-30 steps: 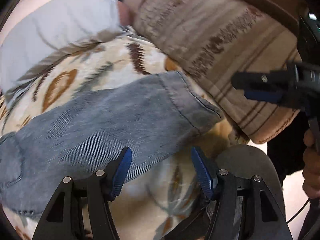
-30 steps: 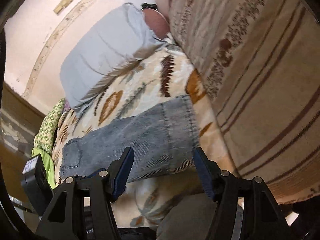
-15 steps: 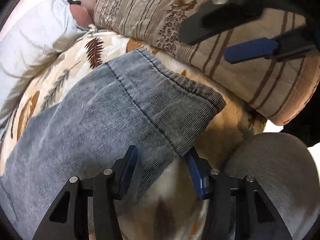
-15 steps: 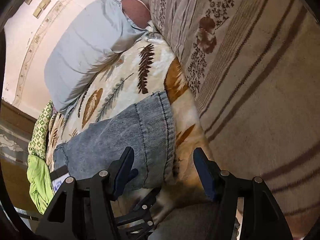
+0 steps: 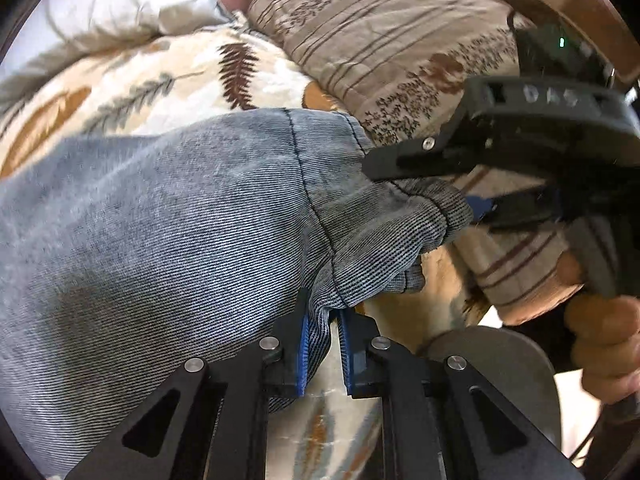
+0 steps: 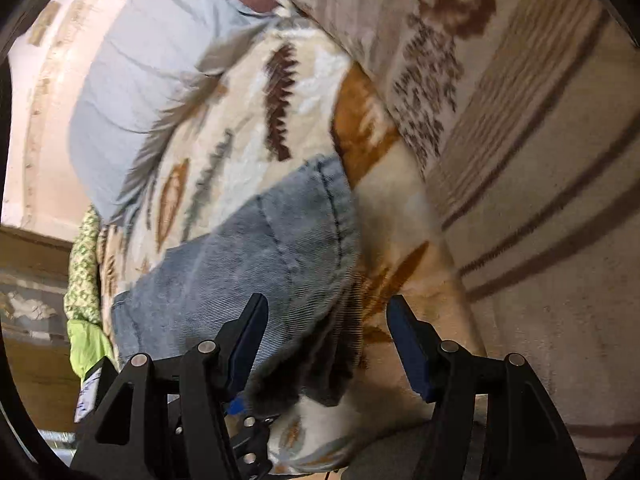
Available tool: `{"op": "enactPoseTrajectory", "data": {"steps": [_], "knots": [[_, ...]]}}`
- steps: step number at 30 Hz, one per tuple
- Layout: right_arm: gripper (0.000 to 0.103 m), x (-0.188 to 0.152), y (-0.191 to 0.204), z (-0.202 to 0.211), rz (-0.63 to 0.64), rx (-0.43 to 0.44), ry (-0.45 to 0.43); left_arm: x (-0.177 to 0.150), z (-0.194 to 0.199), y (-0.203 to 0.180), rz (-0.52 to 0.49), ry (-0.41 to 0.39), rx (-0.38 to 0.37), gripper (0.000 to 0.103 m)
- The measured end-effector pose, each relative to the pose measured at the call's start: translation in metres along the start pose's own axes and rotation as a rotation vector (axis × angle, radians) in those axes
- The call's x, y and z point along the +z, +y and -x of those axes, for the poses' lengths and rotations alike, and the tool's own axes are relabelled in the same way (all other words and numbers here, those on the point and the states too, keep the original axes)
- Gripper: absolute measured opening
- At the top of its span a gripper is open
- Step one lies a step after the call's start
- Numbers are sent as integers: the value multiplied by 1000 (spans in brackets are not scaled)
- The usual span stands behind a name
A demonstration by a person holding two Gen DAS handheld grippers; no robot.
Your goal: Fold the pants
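Beneath everything we see a cream blanket printed with brown and orange leaves, spread over a bed. Nearest to us in the left wrist view, our left gripper has just been closing, and its blue pads now pinch a fold of denim at the near edge of the pants. These grey-blue jeans lie flat across the blanket, their stitched hem bunched up just past the pinch. Slightly farther, at the far corner of that hem, our right gripper comes in from the right with its jaws standing apart, one finger above the cloth and one blue pad at the hem's edge; we cannot tell whether either touches it. A hand grips its handle. From the right wrist view, the right gripper's fingers straddle the hem corner without pressing it. Beyond the pants rest a striped beige quilt and a pale pillow.
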State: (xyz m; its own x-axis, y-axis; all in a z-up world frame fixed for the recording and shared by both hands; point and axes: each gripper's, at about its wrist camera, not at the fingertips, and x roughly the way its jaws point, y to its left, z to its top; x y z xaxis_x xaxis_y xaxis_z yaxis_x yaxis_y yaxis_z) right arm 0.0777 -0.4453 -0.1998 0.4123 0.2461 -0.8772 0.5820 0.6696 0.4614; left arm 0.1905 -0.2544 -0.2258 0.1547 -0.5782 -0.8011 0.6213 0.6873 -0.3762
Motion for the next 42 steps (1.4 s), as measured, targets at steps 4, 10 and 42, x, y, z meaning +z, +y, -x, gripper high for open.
{"op": "enactPoseTrajectory", "data": {"steps": [4,10,42], "knots": [[64,6,-1,-21,-35,36,60,0,0,12,47,0,-52,12],[13,12,4,-27,-45,-15,18,2,5,15,33,-10,-53,12],[9,-106,279,-77,564,171,-3,-121,159,171,577,-199,-31,11]]}}
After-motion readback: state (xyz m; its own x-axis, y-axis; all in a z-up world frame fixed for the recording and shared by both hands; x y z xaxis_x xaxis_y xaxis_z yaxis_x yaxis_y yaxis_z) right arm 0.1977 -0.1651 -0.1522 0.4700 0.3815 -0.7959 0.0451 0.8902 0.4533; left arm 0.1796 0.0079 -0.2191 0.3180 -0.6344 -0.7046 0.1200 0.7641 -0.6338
